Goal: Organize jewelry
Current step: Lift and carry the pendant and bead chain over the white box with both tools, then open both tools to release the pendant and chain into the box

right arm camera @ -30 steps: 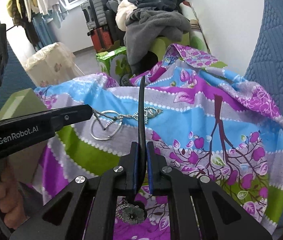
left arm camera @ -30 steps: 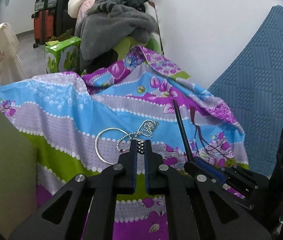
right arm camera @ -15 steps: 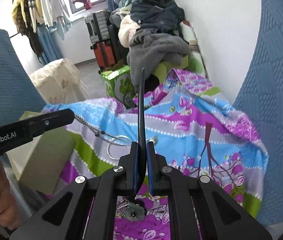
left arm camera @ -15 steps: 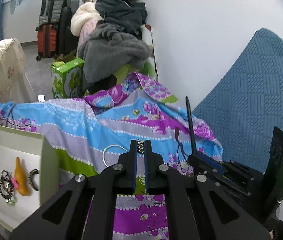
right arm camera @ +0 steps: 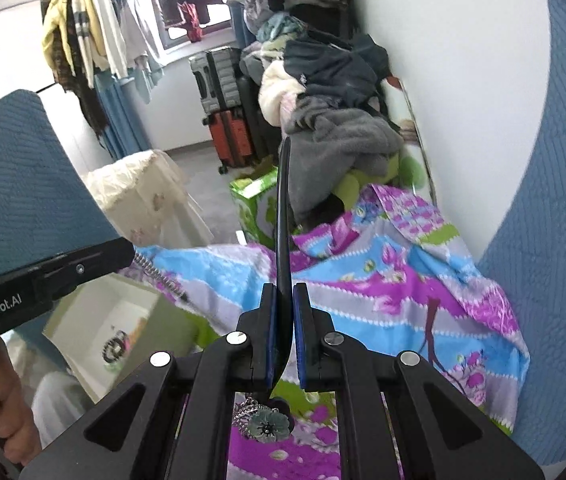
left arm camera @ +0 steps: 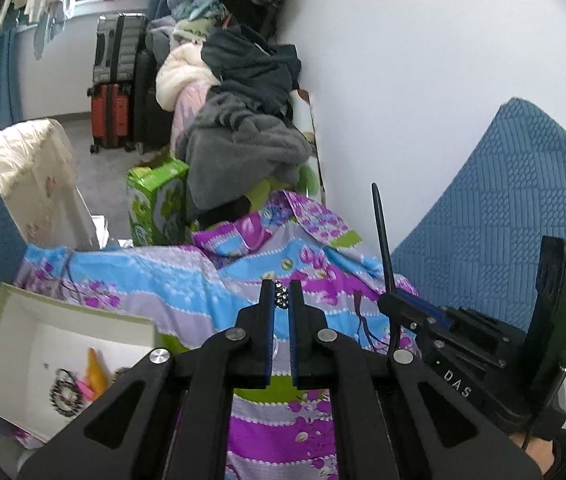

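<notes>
Closest in, the left gripper (left arm camera: 281,300) is clamped on a beaded silver chain (left arm camera: 281,299), with a few beads poking out between its blue pads. In the right wrist view that same chain (right arm camera: 159,274) hangs slack off the gripper tip, draping down toward the box.

The right gripper (right arm camera: 284,300) is squeezed tight on a black hair stick (right arm camera: 283,216) that points straight up. Its flower ornament (right arm camera: 267,424) dangles under the jaws, which only the right camera shows. From the left camera you just get the stick (left arm camera: 381,236) poking up off to the right.

Lower left is the open white box (left arm camera: 71,320), sitting at the edge of the floral sheet (left arm camera: 187,280). Inside it are a dark beaded bracelet (left arm camera: 65,390), something orange (left arm camera: 95,368) and a bit of pink next to it. It's too blurry to say more. The right view catches the bracelet (right arm camera: 115,346) too, but the box wall blocks the rest.

The sheet (right arm camera: 383,280) has open room in the middle. A blue quilted cushion (left arm camera: 503,208) hems in the right side against the white wall. Past the far edge sit a green carton (left arm camera: 155,204), a heap of clothes (left arm camera: 243,140), and suitcases (left arm camera: 111,112) way back.
</notes>
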`<state>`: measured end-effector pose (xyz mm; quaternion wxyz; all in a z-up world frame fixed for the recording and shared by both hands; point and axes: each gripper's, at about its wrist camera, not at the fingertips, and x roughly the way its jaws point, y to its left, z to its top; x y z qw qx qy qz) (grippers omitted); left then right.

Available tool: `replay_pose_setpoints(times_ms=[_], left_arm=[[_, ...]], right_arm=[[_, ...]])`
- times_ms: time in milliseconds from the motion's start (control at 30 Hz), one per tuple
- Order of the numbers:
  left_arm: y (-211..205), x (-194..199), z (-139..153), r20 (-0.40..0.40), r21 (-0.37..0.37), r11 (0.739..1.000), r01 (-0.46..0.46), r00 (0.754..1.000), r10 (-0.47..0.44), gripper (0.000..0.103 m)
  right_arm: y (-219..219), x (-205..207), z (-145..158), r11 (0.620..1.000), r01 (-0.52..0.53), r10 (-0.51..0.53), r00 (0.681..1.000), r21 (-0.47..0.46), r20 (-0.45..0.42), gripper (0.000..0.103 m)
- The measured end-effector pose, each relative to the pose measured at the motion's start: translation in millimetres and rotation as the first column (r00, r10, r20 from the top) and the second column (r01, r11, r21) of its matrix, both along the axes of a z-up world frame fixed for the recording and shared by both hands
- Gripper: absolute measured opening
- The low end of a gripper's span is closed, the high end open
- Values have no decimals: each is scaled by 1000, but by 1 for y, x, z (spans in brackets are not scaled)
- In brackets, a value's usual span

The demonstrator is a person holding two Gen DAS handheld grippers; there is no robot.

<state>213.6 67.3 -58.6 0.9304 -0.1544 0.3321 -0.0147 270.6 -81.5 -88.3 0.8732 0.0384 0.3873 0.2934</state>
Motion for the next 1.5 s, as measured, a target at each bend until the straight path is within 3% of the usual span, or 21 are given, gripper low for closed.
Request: replay_pose_setpoints(times_ms=[533,667,967,1500], left_arm=[[63,-43,80,87,65,992,-106,991,100,6],[82,-54,85,103,69,988,-141,986,134,6],[117,-74,47,52,74,975,-210,977,206,6],[162,-83,-57,-108,0,966,-260,960,258,6]], right_arm=[[72,-12,85,991,-127,121,987,50,102,6],[92,-17,99,986,-156,148,981,57,123,6],[142,-33,83,970,-237,229,967,60,112,6],[205,-58,-25,942,-335,334,942,-33,-41,6]])
